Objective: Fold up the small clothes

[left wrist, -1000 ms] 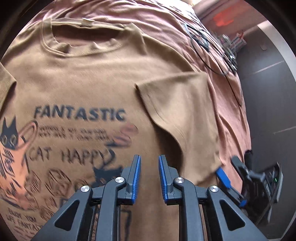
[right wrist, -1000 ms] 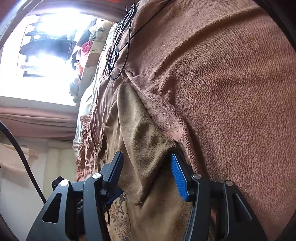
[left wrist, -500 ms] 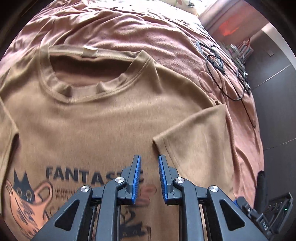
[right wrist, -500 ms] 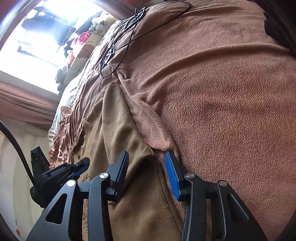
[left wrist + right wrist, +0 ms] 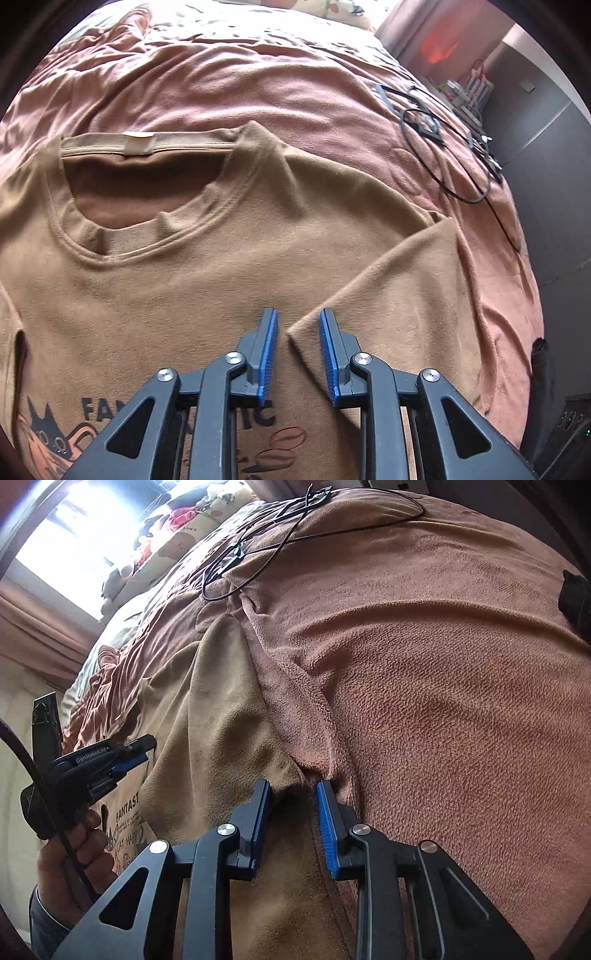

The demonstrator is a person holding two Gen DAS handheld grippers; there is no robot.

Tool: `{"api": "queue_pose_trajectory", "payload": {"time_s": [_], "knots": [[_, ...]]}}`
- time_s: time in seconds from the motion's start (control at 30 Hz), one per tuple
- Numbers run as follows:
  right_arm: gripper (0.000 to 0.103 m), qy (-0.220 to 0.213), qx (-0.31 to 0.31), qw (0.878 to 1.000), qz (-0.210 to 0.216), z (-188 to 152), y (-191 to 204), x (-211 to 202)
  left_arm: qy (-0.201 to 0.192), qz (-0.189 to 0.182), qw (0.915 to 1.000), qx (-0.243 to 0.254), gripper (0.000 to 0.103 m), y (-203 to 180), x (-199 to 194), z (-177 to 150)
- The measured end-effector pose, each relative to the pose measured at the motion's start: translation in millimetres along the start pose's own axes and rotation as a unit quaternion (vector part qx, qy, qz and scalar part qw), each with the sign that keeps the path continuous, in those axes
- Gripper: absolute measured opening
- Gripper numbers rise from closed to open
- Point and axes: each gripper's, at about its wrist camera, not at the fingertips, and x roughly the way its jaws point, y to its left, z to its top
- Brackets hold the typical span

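A brown T-shirt (image 5: 177, 280) with a "FANTASTIC" cat print lies face up on the bed, collar (image 5: 147, 206) toward the far side. One sleeve (image 5: 399, 288) is folded in over the chest. My left gripper (image 5: 299, 317) hovers over that sleeve's corner. Its jaws stand narrowly apart and are opening, and nothing is pinched. In the right wrist view my right gripper (image 5: 293, 788) straddles the shirt's side edge (image 5: 229, 716) where it meets the blanket. Its jaws are closing with bunched fabric between them and a dark gap still showing. A hand (image 5: 74, 849) holds the left gripper (image 5: 136, 753).
A pink-brown fleece blanket (image 5: 443, 664) covers the bed. A looped black cable (image 5: 443, 155) lies on it beyond the shirt. Pillows and soft toys (image 5: 173, 535) sit by the bright window. Dark floor (image 5: 554, 192) runs past the bed's right edge.
The left gripper has travelled up the shirt from the print to the folded sleeve's corner. The right gripper's jaws have narrowed around the shirt's side edge and the gripper has rolled.
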Motion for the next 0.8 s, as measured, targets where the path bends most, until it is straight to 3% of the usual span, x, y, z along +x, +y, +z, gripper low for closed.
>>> {"api": "queue_pose_trajectory", "payload": {"time_s": [0.07, 0.1, 0.2, 0.37, 0.6, 0.8], "knots": [[0.021, 0.000, -0.012, 1.000, -0.010, -1, -1, 0, 0.006, 0.015, 0.9992, 0.036, 0.018, -9, 3, -1], [0.021, 0.001, -0.018, 1.000, -0.015, -2, 1, 1, 0.009, 0.017, 0.9987, 0.047, 0.007, -12, 3, -1], [0.020, 0.001, -0.020, 1.000, -0.018, -3, 2, 5, 0.002, 0.012, 0.9991, 0.041, 0.004, -10, -4, 1], [0.018, 0.004, -0.012, 1.000, -0.016, -2, -2, 5, -0.028, 0.041, 0.9977, 0.046, 0.003, -4, -23, 10], [0.018, 0.013, -0.010, 1.000, -0.015, -1, -6, 2, -0.005, 0.065, 0.9968, 0.046, 0.003, 5, -6, 8], [0.018, 0.017, 0.016, 1.000, 0.004, 6, -13, -9, 0.000, 0.060, 0.9977, 0.031, 0.006, 6, -9, 4]]}}
